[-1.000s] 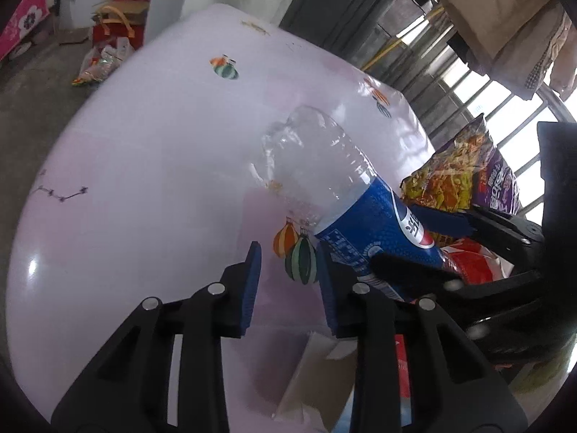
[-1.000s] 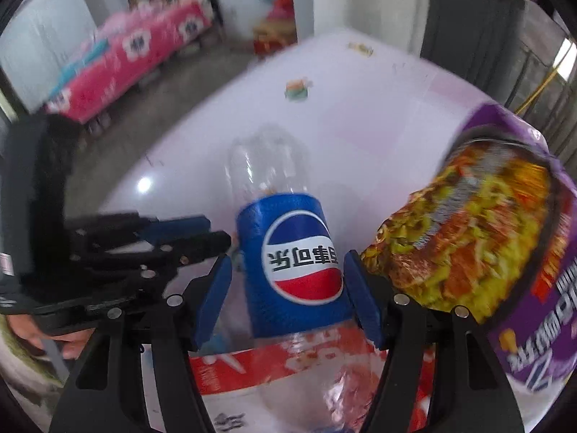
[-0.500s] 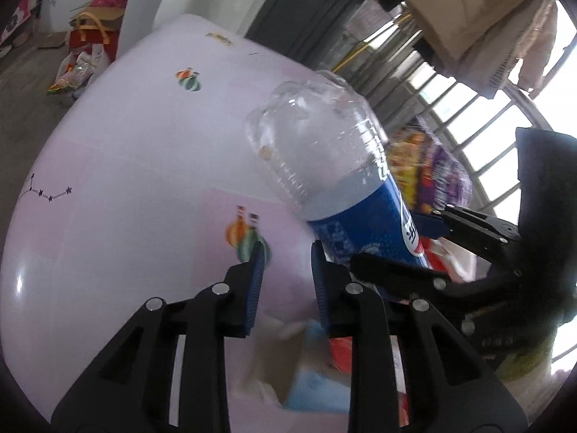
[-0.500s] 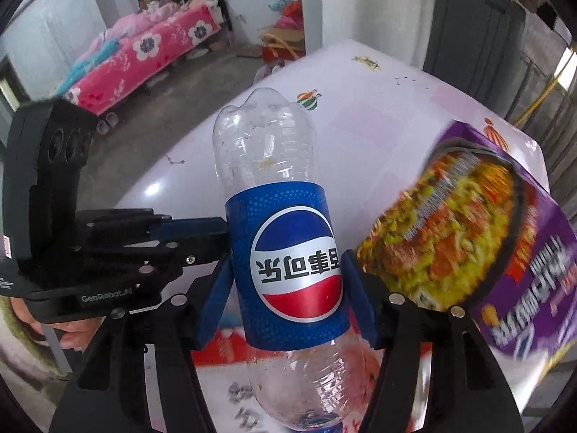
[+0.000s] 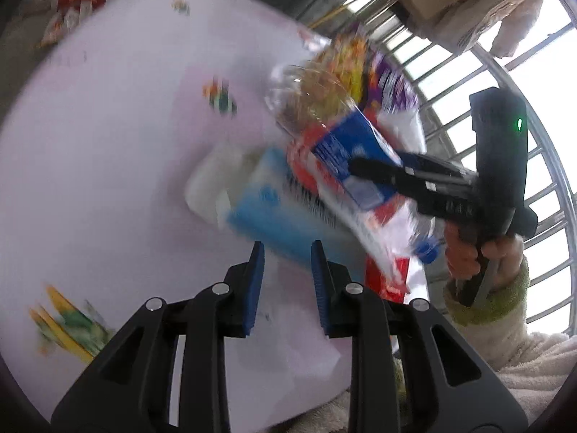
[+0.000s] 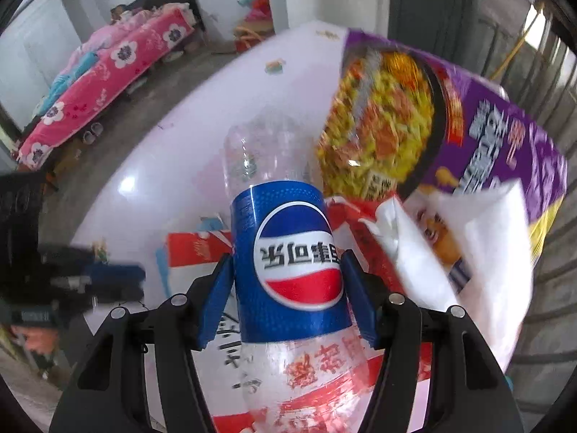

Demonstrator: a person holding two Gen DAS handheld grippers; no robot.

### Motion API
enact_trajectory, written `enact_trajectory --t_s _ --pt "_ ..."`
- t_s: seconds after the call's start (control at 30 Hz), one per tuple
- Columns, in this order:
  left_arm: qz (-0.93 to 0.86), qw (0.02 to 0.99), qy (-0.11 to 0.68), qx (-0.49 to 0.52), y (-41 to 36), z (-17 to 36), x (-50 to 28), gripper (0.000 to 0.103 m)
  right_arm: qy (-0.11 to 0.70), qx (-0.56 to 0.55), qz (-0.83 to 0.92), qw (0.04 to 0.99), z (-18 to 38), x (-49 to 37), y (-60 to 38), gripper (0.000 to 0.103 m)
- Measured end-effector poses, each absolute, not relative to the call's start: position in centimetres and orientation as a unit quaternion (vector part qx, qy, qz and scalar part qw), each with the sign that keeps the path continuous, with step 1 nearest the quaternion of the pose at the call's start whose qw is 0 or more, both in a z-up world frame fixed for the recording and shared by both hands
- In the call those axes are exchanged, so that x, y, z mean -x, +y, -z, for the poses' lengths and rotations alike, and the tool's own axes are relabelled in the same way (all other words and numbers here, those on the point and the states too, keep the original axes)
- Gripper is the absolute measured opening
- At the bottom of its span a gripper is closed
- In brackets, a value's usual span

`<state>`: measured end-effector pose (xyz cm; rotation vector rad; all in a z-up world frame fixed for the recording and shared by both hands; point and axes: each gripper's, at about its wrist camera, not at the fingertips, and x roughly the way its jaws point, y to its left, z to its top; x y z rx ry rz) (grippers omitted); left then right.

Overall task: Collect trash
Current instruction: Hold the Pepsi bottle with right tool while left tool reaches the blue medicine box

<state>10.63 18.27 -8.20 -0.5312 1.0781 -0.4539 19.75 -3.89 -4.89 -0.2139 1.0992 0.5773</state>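
My right gripper (image 6: pixel 286 281) is shut on an empty clear Pepsi bottle (image 6: pixel 288 252) with a blue label, held off the white table (image 6: pixel 202 115); it also shows in the left wrist view (image 5: pixel 346 166), blurred. My left gripper (image 5: pixel 286 263) is open with a narrow gap and empty, just short of a blue packet (image 5: pixel 274 216) beside white paper (image 5: pixel 212 184). A purple noodle bag (image 6: pixel 450 122) and a red-and-white wrapper (image 6: pixel 194 249) lie around the bottle.
The table has small printed balloon figures (image 5: pixel 220 99) and a yellow-green print (image 5: pixel 68 328) at the near left. A window grille (image 5: pixel 541 166) is at the right. A pink flowered bed (image 6: pixel 108 72) stands across the floor.
The right gripper has carried the bottle back over the wrappers. The left gripper has moved toward the blue packet and white paper, its jaws a bit wider. Both views are blurred by motion.
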Motion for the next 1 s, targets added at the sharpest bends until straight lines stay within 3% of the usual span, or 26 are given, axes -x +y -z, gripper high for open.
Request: enact_trajectory --t_s 0.77,0.87,1.0 --pt "0.108 0.828 0.478 0.274 21.1 7.8 -13.7 0.027 0.529 -0.009 -0.296 0.795 6.6 -14.2 -5.4 0.059" --pt "0.101 0.831 0.481 0.261 20.2 7.4 -14.2 0.031 0.525 0.005 -0.267 0.808 6.9 -13.7 -6.0 0.059" --pt "0.102 0.835 0.482 0.246 19.3 6.7 -13.0 0.051 0.524 -0.009 -0.239 0.817 7.1 -14.3 -7.3 0.059"
